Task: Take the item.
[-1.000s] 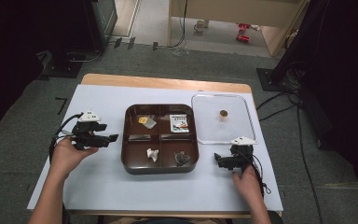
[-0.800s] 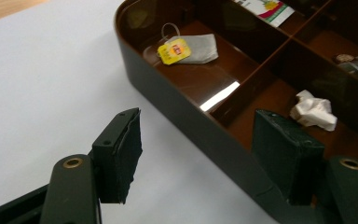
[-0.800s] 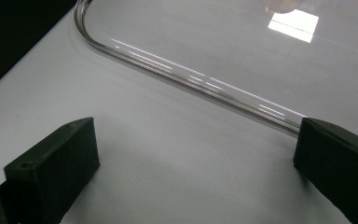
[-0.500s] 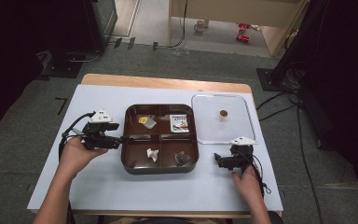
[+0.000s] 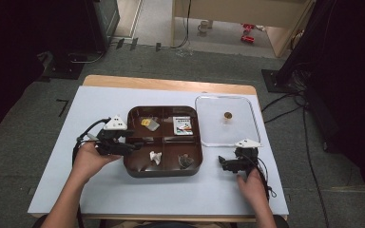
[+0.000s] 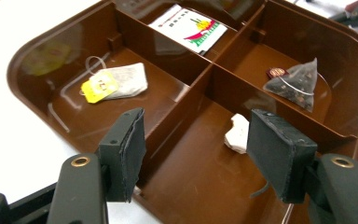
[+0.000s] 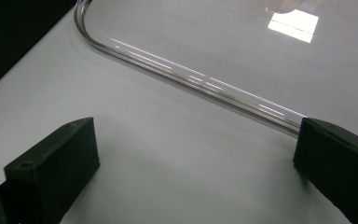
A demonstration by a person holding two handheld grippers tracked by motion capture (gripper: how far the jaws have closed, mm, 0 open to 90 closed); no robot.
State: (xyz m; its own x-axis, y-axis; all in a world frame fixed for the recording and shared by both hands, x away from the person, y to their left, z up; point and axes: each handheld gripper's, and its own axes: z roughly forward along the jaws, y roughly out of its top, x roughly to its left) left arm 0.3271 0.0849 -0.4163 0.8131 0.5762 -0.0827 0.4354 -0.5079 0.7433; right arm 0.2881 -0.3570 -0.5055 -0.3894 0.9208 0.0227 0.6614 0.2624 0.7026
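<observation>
As the work stands: nothing is lifted yet; judging by the pictures, the job is to pick from the brown tray, and the pick itself is all ahead.
Right claw (image 5: 221,164): nearest the person, on the white table (image 5: 100,190), jaws wide apart and empty; in the right gripper view the right claw (image 7: 191,154) has bare table between its pads, with the clear tray's rim just beyond.
Left claw (image 5: 135,148): over the left rim of the brown tray (image 5: 164,173), pointing inward; jaws apart and gripping nothing, though they have just been closing a little.
Aim: in the left gripper view the left claw (image 6: 196,140) frames the near-left compartment, where the white wad (image 6: 237,135) lies close to one pad, untouched as far as I can tell.
Near-left compartment: white wad (image 5: 156,157), lying on the floor of the tray.
Near-right compartment: dark pyramid tea bag (image 5: 186,161), alone.
Far-left compartment: flat tea bag with a yellow tag (image 5: 148,123).
Far-right compartment: printed sachet (image 5: 183,126), lying flat.
Clear tray (image 5: 228,144): just right of the brown tray, holding one small brown thing (image 5: 227,115), too small to name.
Left to do: close on an item, lift it, carry it out, probably to the clear tray.
</observation>
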